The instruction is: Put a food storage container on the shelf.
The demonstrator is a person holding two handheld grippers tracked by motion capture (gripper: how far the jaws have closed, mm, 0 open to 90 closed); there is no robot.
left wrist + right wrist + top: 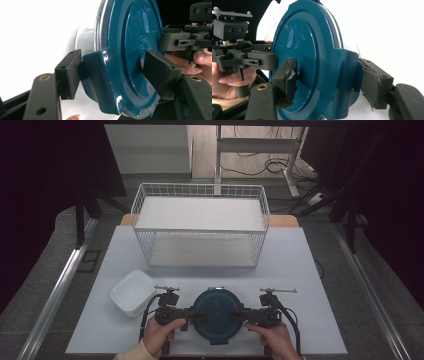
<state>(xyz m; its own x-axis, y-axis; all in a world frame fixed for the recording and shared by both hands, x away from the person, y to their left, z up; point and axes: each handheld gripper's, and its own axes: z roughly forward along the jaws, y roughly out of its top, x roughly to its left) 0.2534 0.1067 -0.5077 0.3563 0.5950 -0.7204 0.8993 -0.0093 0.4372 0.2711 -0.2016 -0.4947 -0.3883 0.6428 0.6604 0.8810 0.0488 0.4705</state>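
The main risk, as I judge it, is an uneven pull: the blue lidded container is held only by its two side latch tabs, so if one hand moves before the other the container could tilt, twist out of a grip, or a latch could pop open unexpectedly. The torn padding on the right gripper may also give less hold on the glossy plastic, which could let that tab slide.

The container sits on the desk in front of the white wire basket, well apart from it, with a white square tub just beside it on the left. The left gripper comes in from the container's left side, its jaws closed around the left tab, one jaw on the lid's top face and one behind the tab. The right gripper mirrors this on the opposite side, clamped on the right tab in the same way.
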